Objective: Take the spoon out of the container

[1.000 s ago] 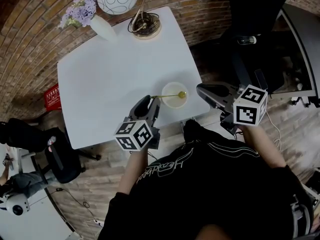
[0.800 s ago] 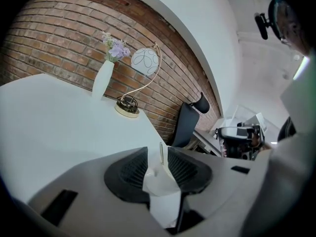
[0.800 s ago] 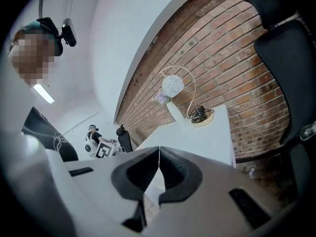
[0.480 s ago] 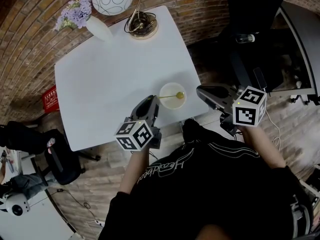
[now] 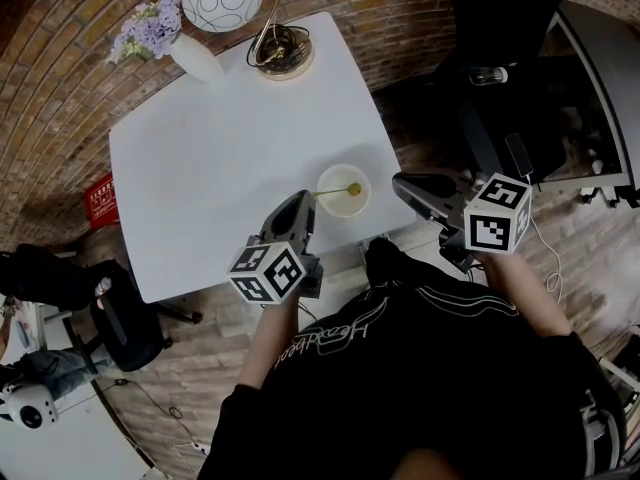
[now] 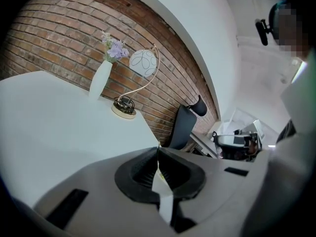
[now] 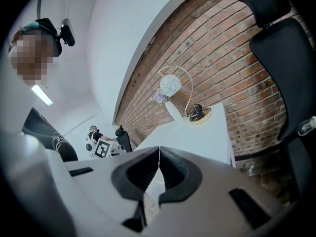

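A small white container (image 5: 343, 211) stands near the front right edge of the white table (image 5: 220, 158). In it lies a spoon (image 5: 333, 192) with a yellow-green head, its thin handle pointing left over the rim. My left gripper (image 5: 303, 200) is shut on the end of that handle; in the left gripper view the pads (image 6: 158, 149) meet with a thin sliver of handle between them. Off the table's right edge hangs my right gripper (image 5: 400, 181), shut with nothing between its jaws (image 7: 159, 152).
At the table's far end stand a white vase of purple flowers (image 5: 190, 53) and a brass lamp (image 5: 282, 54) with a globe shade. A black office chair (image 5: 490, 108) stands to the right, another chair (image 5: 120, 318) and a red crate (image 5: 102, 196) to the left.
The left gripper's jaws, wide apart around the spoon handle a second ago, have come together on it. The right gripper has hardly moved.
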A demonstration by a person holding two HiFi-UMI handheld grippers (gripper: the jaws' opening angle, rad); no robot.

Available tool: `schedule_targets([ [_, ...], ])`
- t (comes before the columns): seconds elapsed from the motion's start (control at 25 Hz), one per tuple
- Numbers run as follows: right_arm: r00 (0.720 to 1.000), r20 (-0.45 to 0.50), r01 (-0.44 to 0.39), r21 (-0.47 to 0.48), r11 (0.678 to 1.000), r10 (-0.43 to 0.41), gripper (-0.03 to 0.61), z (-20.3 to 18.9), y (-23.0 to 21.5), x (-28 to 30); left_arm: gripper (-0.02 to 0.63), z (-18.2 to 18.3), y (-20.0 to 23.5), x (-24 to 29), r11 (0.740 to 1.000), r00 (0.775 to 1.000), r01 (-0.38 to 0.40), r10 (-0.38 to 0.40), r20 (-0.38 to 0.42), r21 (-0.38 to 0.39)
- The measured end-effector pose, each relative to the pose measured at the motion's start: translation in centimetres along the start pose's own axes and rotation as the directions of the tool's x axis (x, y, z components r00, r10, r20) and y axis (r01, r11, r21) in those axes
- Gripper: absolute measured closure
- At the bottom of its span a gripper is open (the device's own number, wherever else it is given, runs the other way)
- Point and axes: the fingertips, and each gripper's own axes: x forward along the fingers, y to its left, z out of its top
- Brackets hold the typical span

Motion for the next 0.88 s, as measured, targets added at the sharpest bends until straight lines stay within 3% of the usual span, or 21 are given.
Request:
schedule_targets([
  [0.44,1.000,0.027,-0.003,-0.008,1.000,0.004,0.581,-0.4,2.0,-1.0,0.606,2.0,-1.8,-2.5,1.000,0.998,0.015,-0.016,0.062,0.028],
  [0.88,0.998,0.063,-0.025,-0.080,0.996,0.030,0.581,-1.0,7.1,-1.9,0.606,4.3,-4.5,-9.3,0.998,0.985,0.028,-0.038,0.170,0.064],
])
